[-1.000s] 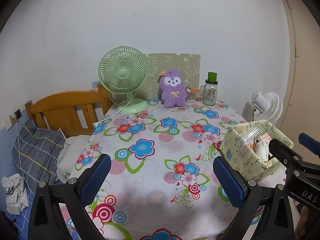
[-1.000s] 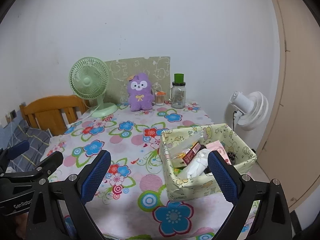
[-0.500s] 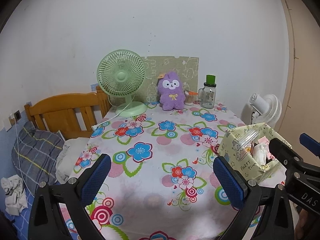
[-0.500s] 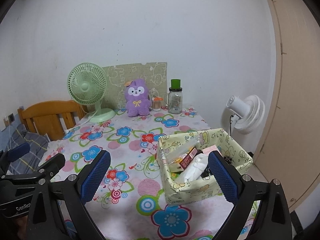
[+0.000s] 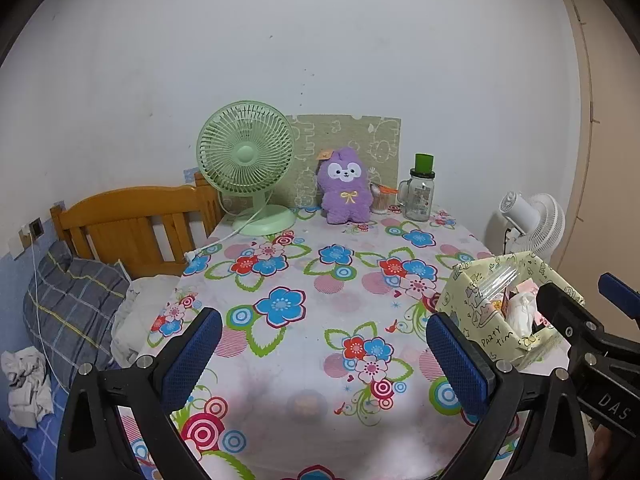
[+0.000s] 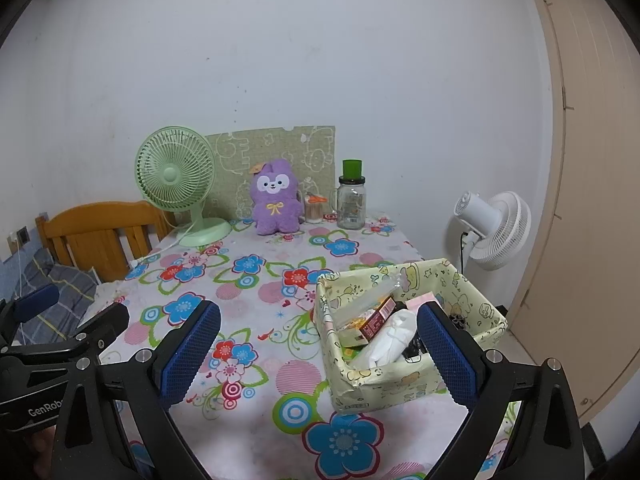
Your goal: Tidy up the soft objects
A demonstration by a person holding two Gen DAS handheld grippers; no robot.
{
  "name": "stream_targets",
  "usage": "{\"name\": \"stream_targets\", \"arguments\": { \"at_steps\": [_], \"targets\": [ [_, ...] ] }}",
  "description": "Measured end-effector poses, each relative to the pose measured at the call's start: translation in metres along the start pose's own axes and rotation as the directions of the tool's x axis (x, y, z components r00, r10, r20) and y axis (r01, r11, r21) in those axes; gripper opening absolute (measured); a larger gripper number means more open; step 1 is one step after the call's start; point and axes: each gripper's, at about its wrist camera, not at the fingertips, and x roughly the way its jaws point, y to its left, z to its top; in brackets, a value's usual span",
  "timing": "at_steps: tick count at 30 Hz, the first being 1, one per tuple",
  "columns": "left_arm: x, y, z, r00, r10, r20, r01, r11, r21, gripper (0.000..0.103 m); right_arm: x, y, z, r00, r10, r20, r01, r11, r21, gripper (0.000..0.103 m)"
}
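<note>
At the near edge of a table (image 5: 320,360) covered in a flower-printed white cloth, we see through the left wrist camera our left gripper (image 5: 320,364), its blue-padded fingers (image 5: 192,356) spread wide apart and holding nothing. At the far end, close to the wall, a fluffy purple plush rabbit with a yellow bow (image 5: 344,190) sits upright. A pale green desk fan (image 5: 250,164) stands to its left, and a clear glass jar with a green lid (image 5: 420,190) stands to its right, with a small cup of sticks (image 5: 380,200) between jar and plush. Behind them a green patterned board (image 5: 376,140) leans on the wall. On the right side of the table sits a yellow cartoon-print fabric box (image 5: 476,308), holding a white cloth bundle (image 5: 520,312) and packets. A wooden headboard (image 5: 132,220) and a grey plaid pillow (image 5: 72,304) lie beyond the table's left edge, and a white standing fan (image 5: 532,224) stands off to the right.

From the right wrist camera, we see our right gripper (image 6: 318,354) likewise spread open and empty, hovering over the near part of the table with its right finger in front of the fabric box (image 6: 400,380). The white bundle (image 6: 392,340) lies inside beside a red-brown packet (image 6: 378,318). The purple plush (image 6: 276,200) remains well apart from the box, at the far end between the green fan (image 6: 176,176) and the jar (image 6: 351,200).
</note>
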Motion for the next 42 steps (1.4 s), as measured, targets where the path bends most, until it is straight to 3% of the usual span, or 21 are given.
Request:
{"name": "stream_targets", "arguments": {
  "at_steps": [42],
  "targets": [
    [0.0006,-0.0035,0.0005,1.000,-0.019,0.005,0.019,1.000,-0.006,0.103,-0.0012,-0.0014,0.0017,1.000,-0.021,0.013,0.021,1.000,0.006,0.100]
  ]
}}
